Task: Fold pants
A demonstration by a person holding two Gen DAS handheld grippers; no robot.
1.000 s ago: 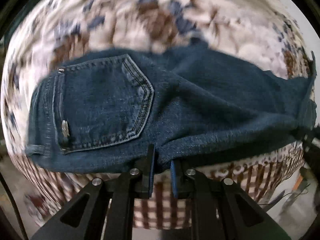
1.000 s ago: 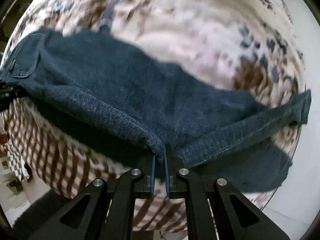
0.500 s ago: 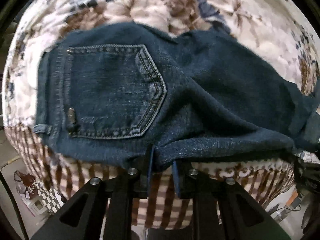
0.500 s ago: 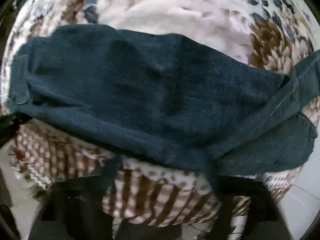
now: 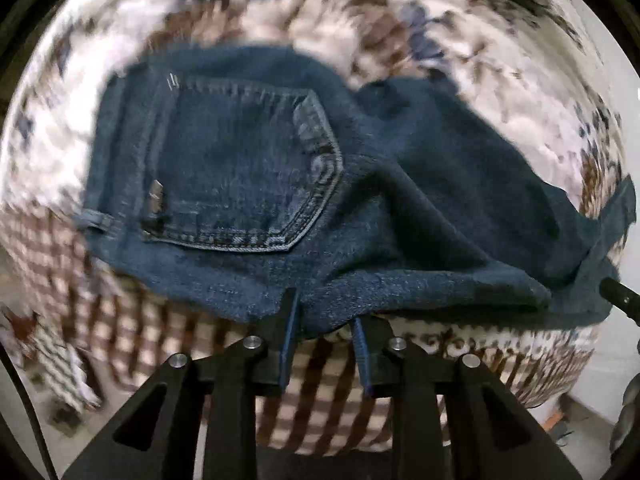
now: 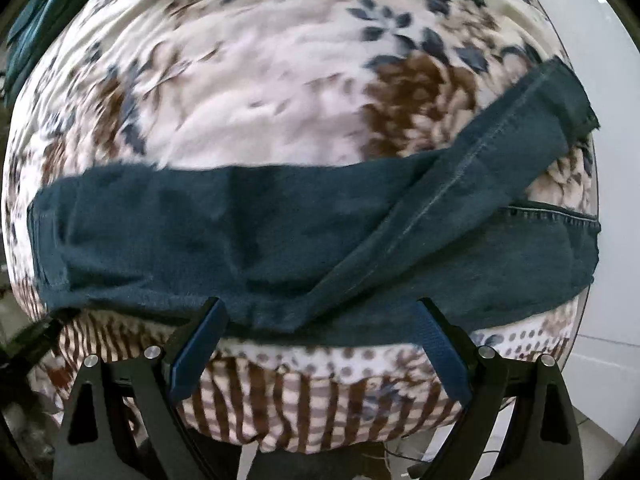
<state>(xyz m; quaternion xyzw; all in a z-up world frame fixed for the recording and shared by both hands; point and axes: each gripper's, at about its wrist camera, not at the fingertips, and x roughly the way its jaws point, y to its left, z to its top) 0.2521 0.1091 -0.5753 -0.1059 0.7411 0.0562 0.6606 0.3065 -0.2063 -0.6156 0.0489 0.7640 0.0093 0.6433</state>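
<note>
Dark blue jeans point(image 5: 360, 200) lie folded lengthwise on a floral bedspread, back pocket point(image 5: 240, 168) up, with their near edge along the bed's edge. My left gripper point(image 5: 324, 320) points down at that edge. Its jaws are opening, and a fold of denim still sits between the tips. In the right wrist view the legs point(image 6: 240, 232) stretch across the bed. One leg crosses diagonally, its hem point(image 6: 560, 96) at the upper right. My right gripper point(image 6: 320, 312) stands wide open over the near edge, its pads apart from the cloth.
The floral bedspread point(image 6: 260, 80) fills the far side, and its striped border point(image 6: 320, 408) hangs over the bed's edge below the grippers. A dark teal cloth point(image 6: 36, 20) lies at the far left. A pale wall point(image 6: 612, 240) stands on the right.
My right gripper went from shut on the denim edge to wide open and let it go. The left jaws have parted a little. The jeans have settled flatter on the bed.
</note>
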